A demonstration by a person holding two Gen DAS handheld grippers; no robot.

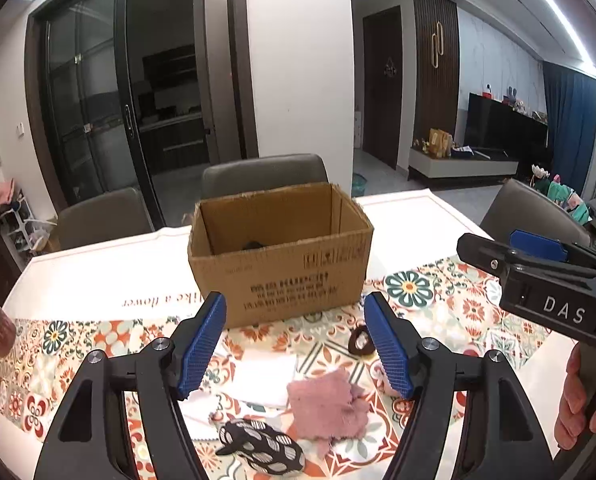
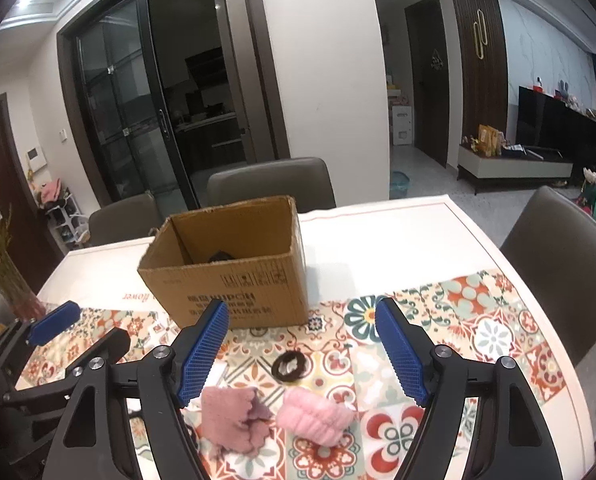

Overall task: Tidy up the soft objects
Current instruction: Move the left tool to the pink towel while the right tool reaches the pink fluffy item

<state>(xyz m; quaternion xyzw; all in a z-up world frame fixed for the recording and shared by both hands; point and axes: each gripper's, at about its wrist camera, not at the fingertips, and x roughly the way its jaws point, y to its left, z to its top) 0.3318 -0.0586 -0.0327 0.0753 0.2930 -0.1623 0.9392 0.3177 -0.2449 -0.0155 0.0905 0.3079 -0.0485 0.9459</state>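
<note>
— Patterned floral tablecloth is seen from the left wrist, with an open brown cardboard box set on it. And the left gripper?

— Its blue fingers are held apart, empty, above a mauve fuzzy cloth, a black-and-white patterned pouch and a dark scrunchie.

— From the right wrist?

— The right gripper is likewise spread, empty; a pink fluffy bundle is seen just beside the mauve cloth.

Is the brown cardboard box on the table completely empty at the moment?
No, a small dark object lies on the floor of the open brown cardboard box.
</note>
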